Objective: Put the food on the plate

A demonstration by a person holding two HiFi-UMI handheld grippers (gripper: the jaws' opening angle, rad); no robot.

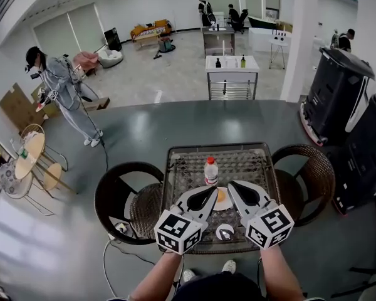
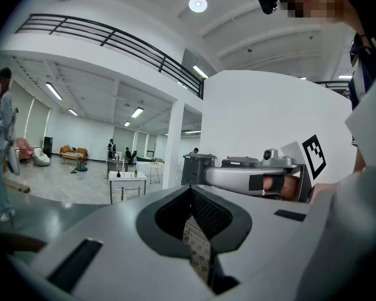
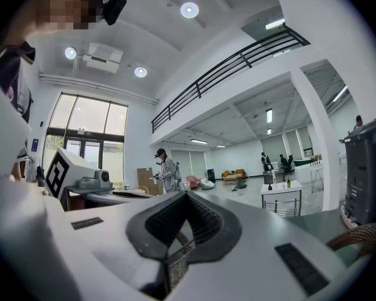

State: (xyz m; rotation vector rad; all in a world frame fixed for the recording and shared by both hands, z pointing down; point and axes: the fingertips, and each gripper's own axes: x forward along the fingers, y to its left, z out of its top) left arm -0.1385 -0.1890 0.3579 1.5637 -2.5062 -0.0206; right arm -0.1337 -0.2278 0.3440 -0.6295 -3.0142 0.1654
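Note:
On the wire-mesh table (image 1: 188, 168), a white plate (image 1: 226, 207) lies with an orange piece of food (image 1: 221, 197) on it. A bottle with a red cap (image 1: 210, 170) stands just behind the plate. My left gripper (image 1: 211, 190) hovers over the plate's left edge and my right gripper (image 1: 232, 185) over its right edge, tips pointing away from me. Both are raised and level. In the left gripper view the left gripper (image 2: 191, 190) has its jaws together with nothing between them. The right gripper (image 3: 187, 196) looks the same in its own view.
A small round white item with a dark centre (image 1: 225, 232) lies near the table's front edge. Wicker chairs stand at the left (image 1: 128, 199) and right (image 1: 307, 174) of the table. Black machines (image 1: 335, 96) stand far right. A person (image 1: 62, 86) walks at the far left.

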